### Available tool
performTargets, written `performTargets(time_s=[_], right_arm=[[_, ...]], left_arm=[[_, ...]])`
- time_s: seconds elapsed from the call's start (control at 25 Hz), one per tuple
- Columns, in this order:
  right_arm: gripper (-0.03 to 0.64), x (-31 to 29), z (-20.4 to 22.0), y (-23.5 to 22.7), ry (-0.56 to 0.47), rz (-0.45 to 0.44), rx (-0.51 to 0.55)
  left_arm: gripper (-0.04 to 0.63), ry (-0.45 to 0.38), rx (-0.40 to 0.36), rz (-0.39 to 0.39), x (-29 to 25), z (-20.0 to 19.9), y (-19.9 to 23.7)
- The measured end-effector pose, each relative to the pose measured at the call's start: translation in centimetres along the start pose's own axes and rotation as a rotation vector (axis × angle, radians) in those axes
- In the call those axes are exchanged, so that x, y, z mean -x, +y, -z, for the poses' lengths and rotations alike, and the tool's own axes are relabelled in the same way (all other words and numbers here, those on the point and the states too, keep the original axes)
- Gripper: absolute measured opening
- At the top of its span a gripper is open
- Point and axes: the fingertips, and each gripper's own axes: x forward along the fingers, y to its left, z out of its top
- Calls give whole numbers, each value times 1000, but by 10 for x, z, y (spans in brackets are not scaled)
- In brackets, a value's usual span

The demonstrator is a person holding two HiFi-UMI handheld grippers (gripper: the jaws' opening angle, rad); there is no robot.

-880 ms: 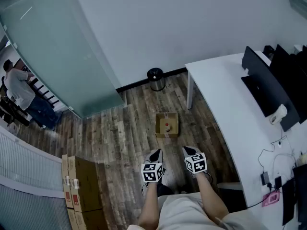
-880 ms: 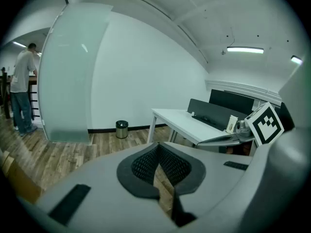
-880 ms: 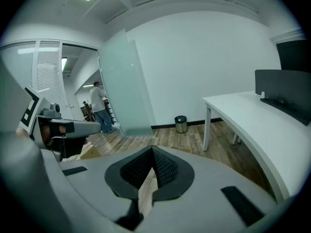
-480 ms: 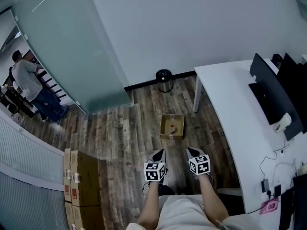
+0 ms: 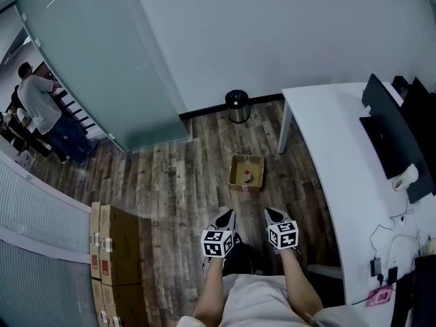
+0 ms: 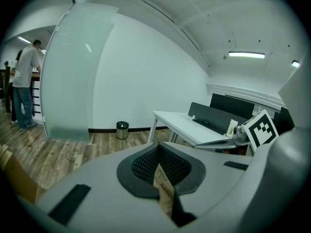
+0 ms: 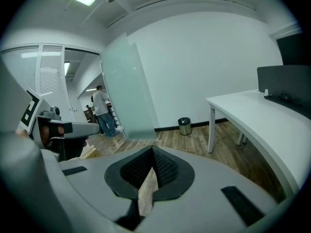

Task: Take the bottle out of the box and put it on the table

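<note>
left claw [image 5: 224,218] closed, nothing between its jaws, low over the wood-plank floor [image 5: 170,182]. ahead of it, a small open brown cardboard box [image 5: 234,174] on the floor, with the small red-capped bottle [image 5: 246,176] inside. right claw [image 5: 273,214] closed, empty. long white table [image 5: 327,155] at right, near the box.

Wood-plank floor [image 5: 170,182] bearing an open cardboard box [image 5: 235,163] near its middle, a round waste bin [image 5: 237,106] against the wall, and stacked brown cartons [image 5: 117,247] at lower left; the white table [image 5: 320,135] stands at right, carrying dark monitors [image 5: 388,131] and loose cables [image 5: 395,227]
</note>
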Motion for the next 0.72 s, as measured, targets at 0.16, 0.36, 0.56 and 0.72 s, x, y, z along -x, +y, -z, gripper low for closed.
performTargets(time_s=[0.16,0.36,0.56,0.72], right_arm=[[40,-14,-4,-3,-26,-32,-28],[40,-41,-20,-7,-30,-60,1],[40,-69,-40,-32,3,-39,18],[40,-91,-62,-55,5,-6,-10]], left_arm=[[15,26,11,3,-16,0,11],[15,35,21,3,-50,-19,33],[15,22,27,19,-100,-53,48],[15,22,32,42,-139,-79,62]])
